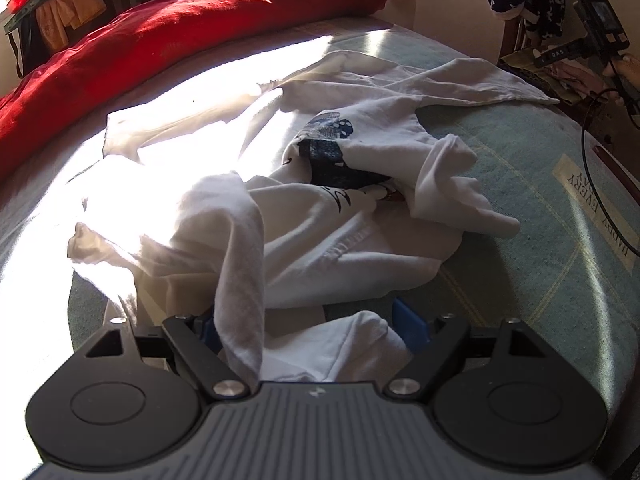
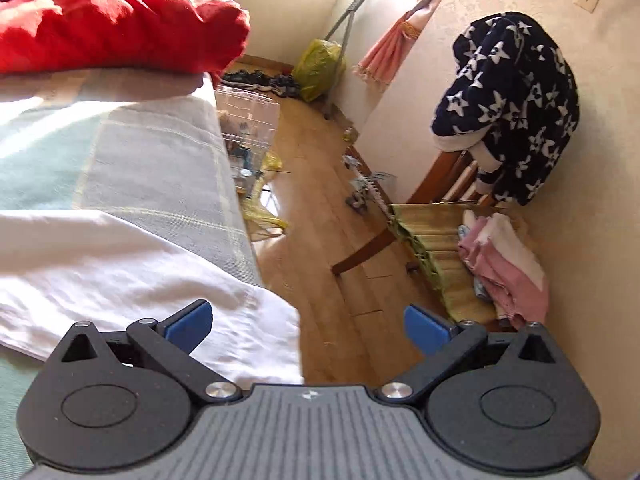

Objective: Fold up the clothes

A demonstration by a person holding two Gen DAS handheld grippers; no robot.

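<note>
Looking from the left wrist view, the left gripper (image 1: 316, 320) sits at the bottom middle of the frame with its blue fingers (image 1: 410, 322) spread apart. White cloth is bunched right between them, and one twisted strip runs down into the gap. I cannot tell if the gripper is pinching that cloth or if it just lies there.

The white shirt (image 1: 320, 216) lies crumpled on the bed (image 1: 540, 208), straight ahead of this gripper. It stretches from the bottom middle up toward the upper right of the frame, with a dark blue print (image 1: 326, 152) showing in the middle.

In the right wrist view, the right gripper (image 2: 308, 326) is spread wide and grasps nothing. A white edge of the shirt (image 2: 132, 264) lies at the lower left, under its left finger. The left gripper is the closer one to the bunched part.

Far back lies a red blanket (image 1: 192, 28).
</note>
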